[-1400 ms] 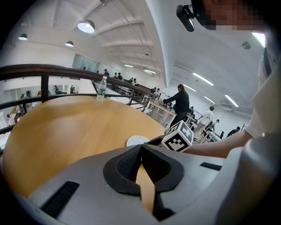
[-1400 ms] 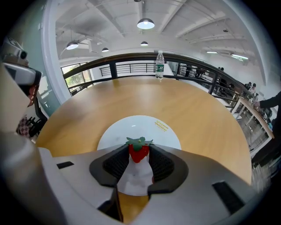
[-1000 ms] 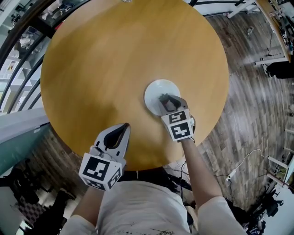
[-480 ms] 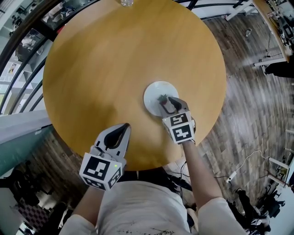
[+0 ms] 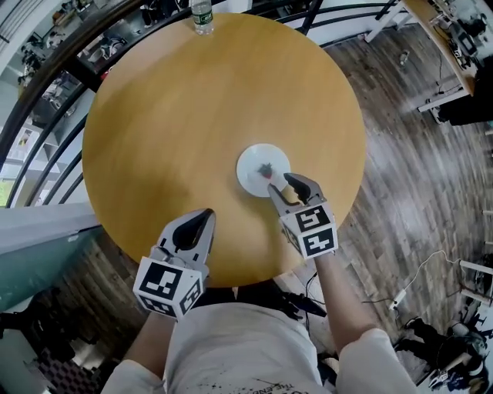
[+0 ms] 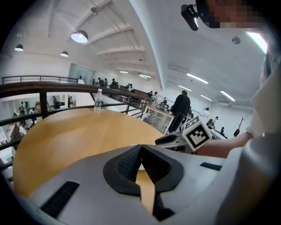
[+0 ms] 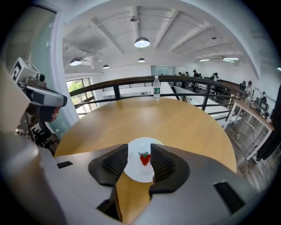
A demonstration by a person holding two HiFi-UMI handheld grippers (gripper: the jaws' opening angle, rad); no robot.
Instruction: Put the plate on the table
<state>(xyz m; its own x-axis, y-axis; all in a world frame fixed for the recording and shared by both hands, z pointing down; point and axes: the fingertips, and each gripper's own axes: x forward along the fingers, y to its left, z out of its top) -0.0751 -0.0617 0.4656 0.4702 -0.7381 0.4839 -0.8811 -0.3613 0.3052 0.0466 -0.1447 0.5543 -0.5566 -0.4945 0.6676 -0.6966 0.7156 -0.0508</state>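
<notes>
On table (image 5: 192,115), 1 plate (image 5: 251,163), seemingly strawberry (image 5: 266,170)

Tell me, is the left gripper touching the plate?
Apart. The head view shows a stretch of bare table between the left gripper and the plate.

One round wooden table (image 5: 192,115). On it lies one white plate (image 5: 250,163), right of the middle, and the plate carries one strawberry (image 5: 266,170). One clear water bottle (image 5: 201,17) stands at the table's far edge. Beyond the one curved railing (image 7: 131,81), one dark-clothed person (image 6: 180,110) stands at the right. Others farther off are too small to count.
</notes>
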